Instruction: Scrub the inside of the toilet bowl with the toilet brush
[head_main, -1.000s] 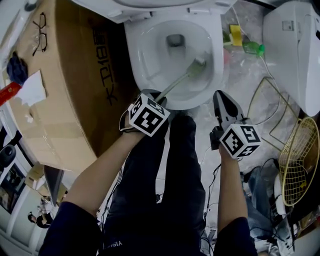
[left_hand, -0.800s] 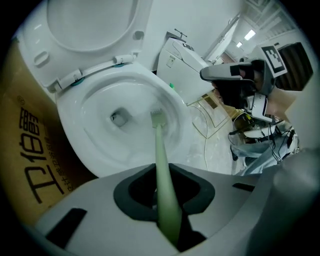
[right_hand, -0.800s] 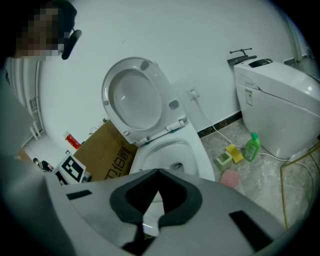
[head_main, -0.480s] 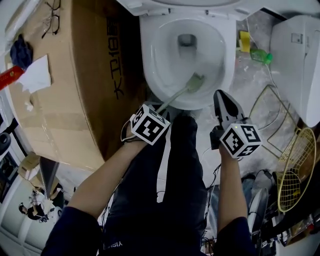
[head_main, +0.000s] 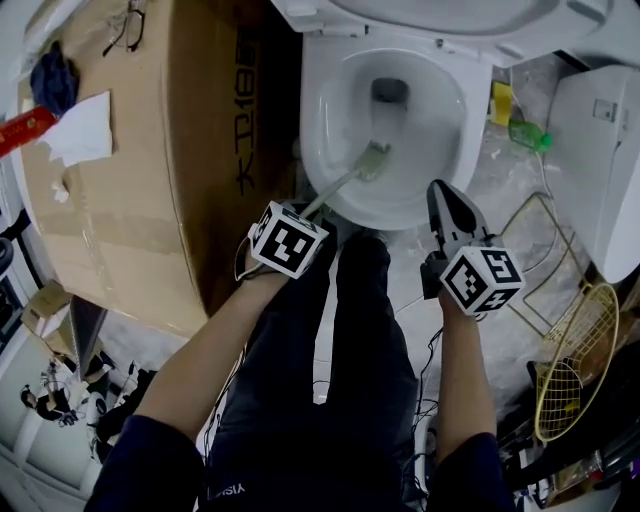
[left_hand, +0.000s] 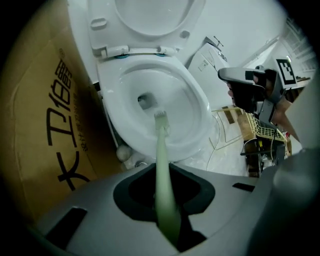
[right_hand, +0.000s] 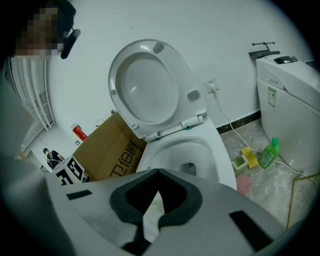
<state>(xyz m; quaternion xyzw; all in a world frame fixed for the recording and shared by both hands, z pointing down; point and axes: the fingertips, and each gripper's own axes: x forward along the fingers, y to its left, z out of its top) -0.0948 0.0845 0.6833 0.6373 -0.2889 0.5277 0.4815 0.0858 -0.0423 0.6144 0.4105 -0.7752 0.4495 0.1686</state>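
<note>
Left claw (head_main: 310, 213): clamped on the toilet brush (head_main: 348, 180) handle, so I steer its head from above.
Brush head: against the toilet bowl (head_main: 440, 120) near-left inner wall, short of the drain (head_main: 389, 91), placed for scrubbing.
Right claw (head_main: 448, 207): tips together, empty, parked outside the rim.

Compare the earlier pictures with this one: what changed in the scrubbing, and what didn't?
The toilet brush swept leftward across the front of the bowl, toward the cardboard box. The left gripper stayed shut on its handle; the right gripper stayed shut, idle beside the bowl.
</note>
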